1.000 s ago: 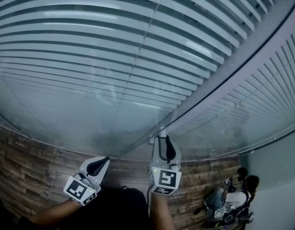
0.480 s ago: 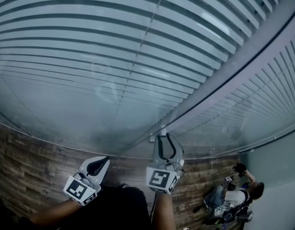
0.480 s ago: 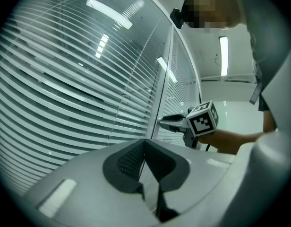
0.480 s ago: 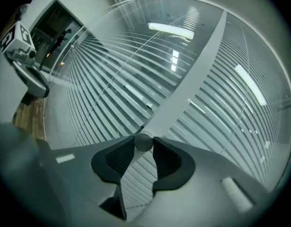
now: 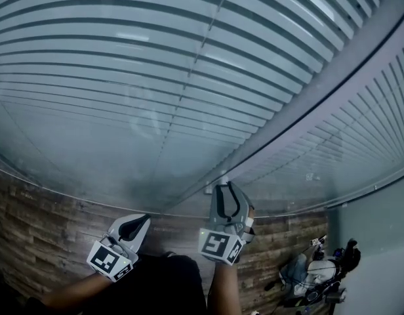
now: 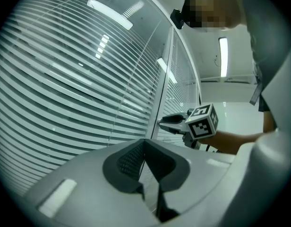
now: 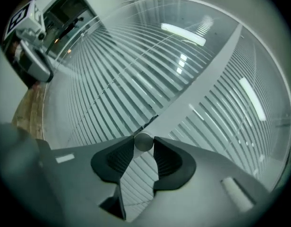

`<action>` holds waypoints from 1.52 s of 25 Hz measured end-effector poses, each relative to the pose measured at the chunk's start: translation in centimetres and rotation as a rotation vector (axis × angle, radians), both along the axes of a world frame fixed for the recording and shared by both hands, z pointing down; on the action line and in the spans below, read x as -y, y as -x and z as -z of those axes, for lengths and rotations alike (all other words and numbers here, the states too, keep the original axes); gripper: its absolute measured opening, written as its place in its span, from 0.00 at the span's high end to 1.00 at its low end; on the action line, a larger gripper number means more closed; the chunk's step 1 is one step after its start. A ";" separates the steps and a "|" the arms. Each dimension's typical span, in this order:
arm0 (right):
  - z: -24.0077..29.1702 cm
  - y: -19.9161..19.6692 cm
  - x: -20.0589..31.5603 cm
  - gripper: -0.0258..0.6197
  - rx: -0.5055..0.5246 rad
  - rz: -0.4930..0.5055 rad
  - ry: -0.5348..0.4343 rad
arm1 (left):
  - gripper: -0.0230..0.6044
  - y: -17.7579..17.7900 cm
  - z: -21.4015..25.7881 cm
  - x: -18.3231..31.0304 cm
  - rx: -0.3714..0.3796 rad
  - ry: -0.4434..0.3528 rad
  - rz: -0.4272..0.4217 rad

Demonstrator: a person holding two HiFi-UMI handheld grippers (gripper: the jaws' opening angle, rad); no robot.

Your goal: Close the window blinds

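Note:
Grey slatted window blinds [image 5: 156, 58] hang behind glass and fill most of the head view. A small round grey knob [image 7: 144, 142] stands out from the pale window frame [image 5: 307, 104]. My right gripper [image 5: 226, 188] holds this knob between its pads, and its jaws are opening slightly. In the right gripper view the knob touches both dark fingertips [image 7: 122, 156]. My left gripper [image 5: 141, 219] hangs lower left, away from the glass, jaws together and empty. The left gripper view shows those jaws [image 6: 145, 143] and the right gripper [image 6: 162, 122] at the frame.
Wood-patterned boards [image 5: 44, 228] run below the glass. A person [image 5: 313, 274] sits at the lower right by a pale wall [image 5: 379, 241]. A second blind panel [image 5: 359, 130] lies to the right of the frame.
My right gripper has rolled on the knob, so its marker cube now sits tilted. The seated person has shifted. The left gripper has stayed put.

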State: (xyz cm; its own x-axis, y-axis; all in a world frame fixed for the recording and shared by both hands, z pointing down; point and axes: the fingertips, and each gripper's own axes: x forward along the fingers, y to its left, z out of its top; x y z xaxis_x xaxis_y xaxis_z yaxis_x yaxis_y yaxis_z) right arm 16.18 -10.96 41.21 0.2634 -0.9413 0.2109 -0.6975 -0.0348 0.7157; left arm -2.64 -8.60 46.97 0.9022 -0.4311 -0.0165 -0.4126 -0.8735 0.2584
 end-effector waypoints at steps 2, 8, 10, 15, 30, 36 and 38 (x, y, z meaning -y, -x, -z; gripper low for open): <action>0.4 0.0 -0.3 0.73 0.158 0.010 -0.059 | 0.97 0.0 0.1 -0.1 -0.003 -0.003 -0.005; 1.2 -0.5 -0.4 0.71 0.659 -0.013 -0.251 | 0.97 -0.1 0.0 -0.1 -0.001 0.003 -0.005; 1.1 -0.6 -0.5 0.72 0.663 -0.026 -0.271 | 0.97 0.0 0.2 -0.2 0.004 -0.022 0.001; 0.7 -0.9 -0.8 0.77 0.642 -0.061 -0.293 | 0.97 0.1 0.6 -0.7 0.019 -0.072 -0.001; 0.1 0.1 -0.3 0.77 0.265 0.018 -0.153 | 0.97 0.5 -0.2 -0.5 0.029 -0.070 -0.015; 0.6 0.1 -0.1 0.77 0.095 0.053 -0.103 | 0.97 0.3 0.0 -0.5 0.045 -0.064 -0.027; 0.5 0.1 -0.2 0.77 0.051 0.067 -0.092 | 0.97 0.5 -0.2 -0.5 0.044 -0.056 -0.020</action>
State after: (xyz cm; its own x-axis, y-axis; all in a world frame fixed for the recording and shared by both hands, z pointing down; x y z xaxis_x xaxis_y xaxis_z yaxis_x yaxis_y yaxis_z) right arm 16.05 -10.74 40.70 0.1906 -0.9724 0.1348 -0.7361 -0.0508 0.6749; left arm -3.16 -8.12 47.14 0.9112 -0.4121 -0.0004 -0.4044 -0.8943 0.1913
